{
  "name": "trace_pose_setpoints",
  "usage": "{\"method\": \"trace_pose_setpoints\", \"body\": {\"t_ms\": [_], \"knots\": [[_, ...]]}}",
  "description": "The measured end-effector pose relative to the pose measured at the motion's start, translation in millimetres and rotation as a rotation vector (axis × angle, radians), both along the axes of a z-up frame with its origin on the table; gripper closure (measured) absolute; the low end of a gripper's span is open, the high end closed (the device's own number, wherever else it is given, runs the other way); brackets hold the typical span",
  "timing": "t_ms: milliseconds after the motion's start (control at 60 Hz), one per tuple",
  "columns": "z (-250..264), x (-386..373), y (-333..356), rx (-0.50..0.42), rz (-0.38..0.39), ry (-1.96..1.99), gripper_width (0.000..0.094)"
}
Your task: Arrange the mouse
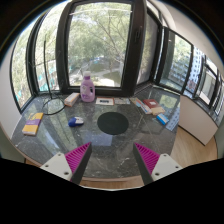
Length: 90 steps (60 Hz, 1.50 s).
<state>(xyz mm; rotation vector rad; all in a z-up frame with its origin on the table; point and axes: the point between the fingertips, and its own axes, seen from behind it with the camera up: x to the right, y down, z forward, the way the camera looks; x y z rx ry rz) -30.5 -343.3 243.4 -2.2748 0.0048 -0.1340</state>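
Gripper view showed the tool (pixel 113 153) hanging wide open and empty above the near edge of a glass-topped counter (pixel 60 140), so the approach step looked to be in hand. The mouse (pixel 76 122), a small rounded dark-blue shape, lay left of centre in the frame, well beyond the fingers, beside a flat round black mat (pixel 113 122). Next, I judged, the tool needed to travel forward and leftward, then straddle its smooth, curved shell; a pink plastic bottle (pixel 87 88) stood farther back.
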Motion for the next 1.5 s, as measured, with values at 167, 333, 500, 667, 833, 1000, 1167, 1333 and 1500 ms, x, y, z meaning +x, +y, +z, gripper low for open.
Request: {"method": "trace_pose_setpoints", "body": {"t_ms": [167, 333, 500, 667, 833, 1000, 1167, 1333, 1500], "knots": [[-47.2, -19.7, -11.2, -0.062, 0.01, 0.02, 0.0083], [-106.8, -69.4, -8.3, -0.103, 0.027, 0.081, 0.0084], [-150.9, -154.7, 25.2, -0.074, 0.07, 0.204, 0.0078], [-176.0, -223.9, 103.0, 0.032, 0.115, 0.235, 0.0077], [-207.0, -251.9, 192.2, 0.093, 0.093, 0.194, 0.0081], [-236.6, -250.5, 257.0, 0.075, -0.001, 0.202, 0.0083], [-248.3, -241.0, 299.2, 0.062, -0.079, 0.236, 0.0081], [-251.0, -244.4, 334.5, 0.064, -0.085, 0.225, 0.0083], [-258.5, -248.0, 360.0, 0.053, -0.049, 0.11, 0.0184]]}}
